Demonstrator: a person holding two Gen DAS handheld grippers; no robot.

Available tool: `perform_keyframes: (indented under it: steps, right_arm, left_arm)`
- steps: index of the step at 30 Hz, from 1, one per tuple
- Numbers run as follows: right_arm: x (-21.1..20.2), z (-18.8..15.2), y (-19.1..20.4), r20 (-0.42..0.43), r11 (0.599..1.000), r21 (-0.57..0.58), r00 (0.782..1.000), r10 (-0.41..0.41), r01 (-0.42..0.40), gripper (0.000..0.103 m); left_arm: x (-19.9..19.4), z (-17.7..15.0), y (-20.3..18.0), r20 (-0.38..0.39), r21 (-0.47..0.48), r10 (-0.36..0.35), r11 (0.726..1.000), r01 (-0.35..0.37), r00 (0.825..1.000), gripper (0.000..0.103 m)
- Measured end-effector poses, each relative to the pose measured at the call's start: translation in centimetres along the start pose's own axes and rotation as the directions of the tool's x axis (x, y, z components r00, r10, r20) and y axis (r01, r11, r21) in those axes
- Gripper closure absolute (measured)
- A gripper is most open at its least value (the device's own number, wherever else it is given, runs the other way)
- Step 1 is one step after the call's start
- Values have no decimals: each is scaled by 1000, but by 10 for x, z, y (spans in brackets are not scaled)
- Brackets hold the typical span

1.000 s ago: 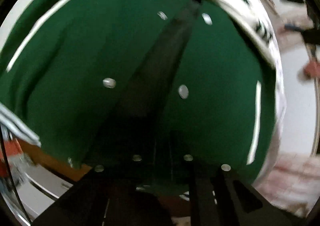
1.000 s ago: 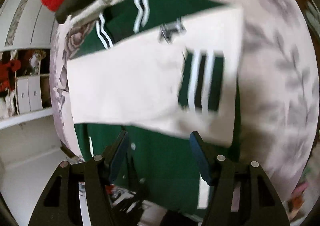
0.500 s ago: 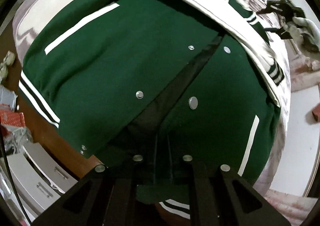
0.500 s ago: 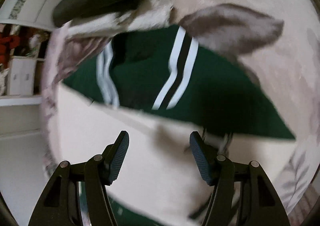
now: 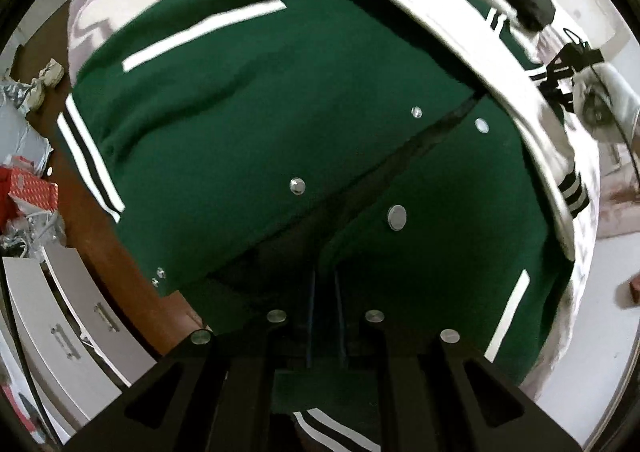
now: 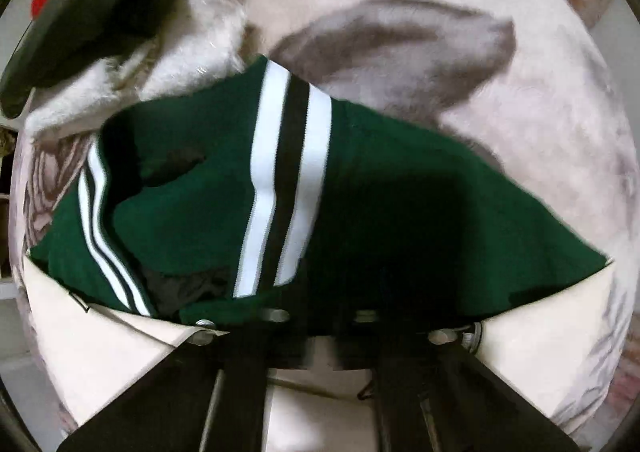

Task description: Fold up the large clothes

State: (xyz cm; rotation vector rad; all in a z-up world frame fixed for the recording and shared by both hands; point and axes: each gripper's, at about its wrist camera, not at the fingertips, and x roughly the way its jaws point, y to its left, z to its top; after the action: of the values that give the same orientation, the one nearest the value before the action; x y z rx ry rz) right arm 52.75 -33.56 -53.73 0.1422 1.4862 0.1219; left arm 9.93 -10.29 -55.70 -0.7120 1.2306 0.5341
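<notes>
A dark green varsity jacket (image 5: 280,131) with cream sleeves (image 5: 460,31) and silver snaps lies front-up on a bed. My left gripper (image 5: 324,316) is shut on its striped bottom hem, and the cloth hides the fingertips. In the right wrist view the striped collar (image 6: 288,179) and green shoulder cloth (image 6: 400,211) fill the frame. My right gripper (image 6: 320,332) points down at the collar edge. Its jaws are closing and pinch the green cloth, which covers the fingertips. That gripper (image 5: 568,67) also shows far off at the jacket's top in the left wrist view.
A floral plush blanket (image 6: 480,71) covers the bed. A dark garment on a red one (image 6: 80,31) lies past the collar. The bed's brown wooden edge (image 5: 120,252), white drawers (image 5: 60,332) and a red box (image 5: 32,187) sit left of the hem.
My right gripper came down from above the folded cream sleeve to the collar, and its jaws went from wide open to shut on the cloth. The left gripper rolled, still holding the hem.
</notes>
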Motion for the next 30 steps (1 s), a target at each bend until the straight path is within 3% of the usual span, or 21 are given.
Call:
perform_keyframes:
  steps: [6, 9, 12, 14, 16, 17, 18, 19, 21, 23, 26, 30]
  right_arm:
    - [-17, -9, 24, 48, 996, -90, 998, 30, -25, 101]
    - [2, -8, 27, -5, 991, -136, 1000, 15, -16, 101]
    - [-5, -10, 16, -78, 984, -139, 992, 98, -108, 101]
    - [-17, -16, 4, -156, 969, -141, 971, 182, -204, 99]
    - [-44, -33, -11, -182, 961, -158, 963, 199, -229, 76]
    - [-57, -42, -20, -184, 957, -162, 960, 211, -241, 51]
    - [-73, -53, -31, -182, 952, -161, 956, 230, -260, 45]
    - [-89, -69, -45, -184, 949, -160, 953, 242, -271, 45]
    - [-112, -96, -73, -190, 953, -146, 953, 238, -267, 45]
    - [-125, -134, -111, -215, 966, -98, 953, 215, -240, 45]
    - [-120, -180, -144, -271, 978, -33, 943, 191, -208, 45]
    - [-83, -231, -180, -325, 986, 14, 932, 164, -168, 45]
  left_arm:
    - [0, 11, 20, 24, -26, -33, 999, 33, 999, 97]
    - [31, 16, 35, -41, -51, -63, 997, 61, 997, 95]
    - [43, 20, 45, -89, -115, -105, 989, 94, 990, 90]
    - [37, 19, 38, -91, -95, -87, 992, 79, 992, 88]
    - [27, 16, 24, -81, -36, -20, 999, 17, 996, 78]
    - [19, 13, 17, -62, 1, 10, 1000, -10, 998, 74]
    - [12, 10, 10, -36, 33, 31, 999, -30, 999, 59]
    - [7, 9, 6, -21, 52, 45, 998, -44, 999, 34]
    - [-8, 3, -4, 34, 91, 57, 994, -60, 998, 15]
    - [-15, -3, -10, 75, 122, 62, 990, -71, 995, 15]
    - [-9, -11, -17, 92, 173, 127, 975, -142, 988, 15]
    - [28, -20, -24, 69, 178, 169, 968, -179, 983, 15]
